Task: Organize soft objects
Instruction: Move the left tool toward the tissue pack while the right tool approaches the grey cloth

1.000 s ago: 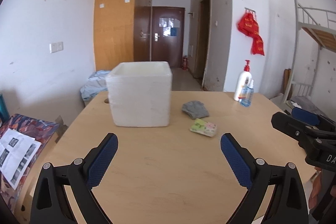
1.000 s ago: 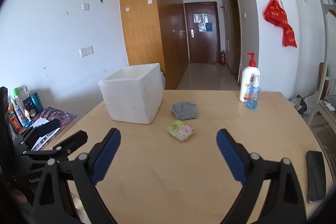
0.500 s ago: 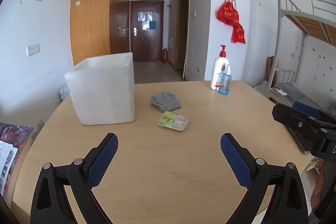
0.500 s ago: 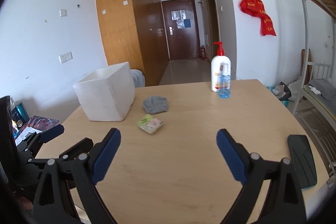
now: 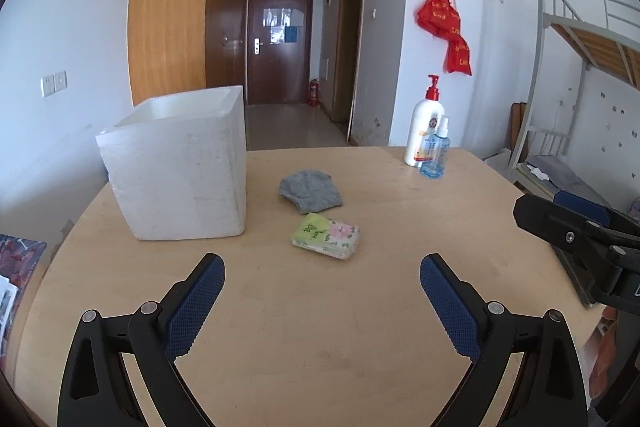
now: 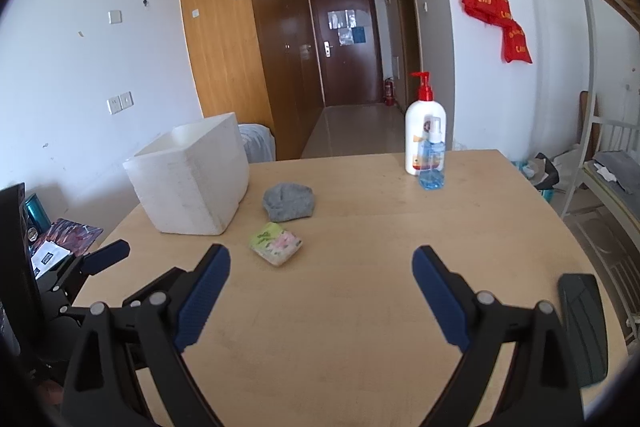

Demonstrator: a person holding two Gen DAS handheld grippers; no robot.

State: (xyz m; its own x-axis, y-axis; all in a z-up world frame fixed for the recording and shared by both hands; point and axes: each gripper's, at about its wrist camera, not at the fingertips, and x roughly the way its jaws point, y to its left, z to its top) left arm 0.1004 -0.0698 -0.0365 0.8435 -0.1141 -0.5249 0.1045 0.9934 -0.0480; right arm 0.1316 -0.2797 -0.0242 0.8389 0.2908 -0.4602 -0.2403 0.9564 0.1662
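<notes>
Task barely begun: wooden table (image 5: 320, 327) carries white foam box (image 5: 180, 179), nothing visible in it, though interior mostly hidden
Grey cloth (image 5: 310, 190) beside box, floral tissue pack (image 5: 326, 235) just in front of it, both untouched
Left gripper (image 5: 322, 289) spread wide, empty; right gripper (image 6: 320, 281) likewise
Right view alone shows dark phone (image 6: 582, 327) at table edge; left view shows more of bunk bed (image 5: 580, 39)

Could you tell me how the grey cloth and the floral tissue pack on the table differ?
The grey cloth is plain and crumpled into a loose heap; the tissue pack is printed green and pink and keeps a flat rectangular shape. The cloth lies farther away, the pack nearer the tongs. Both rest on the table beside the foam box, ungrasped.
</notes>
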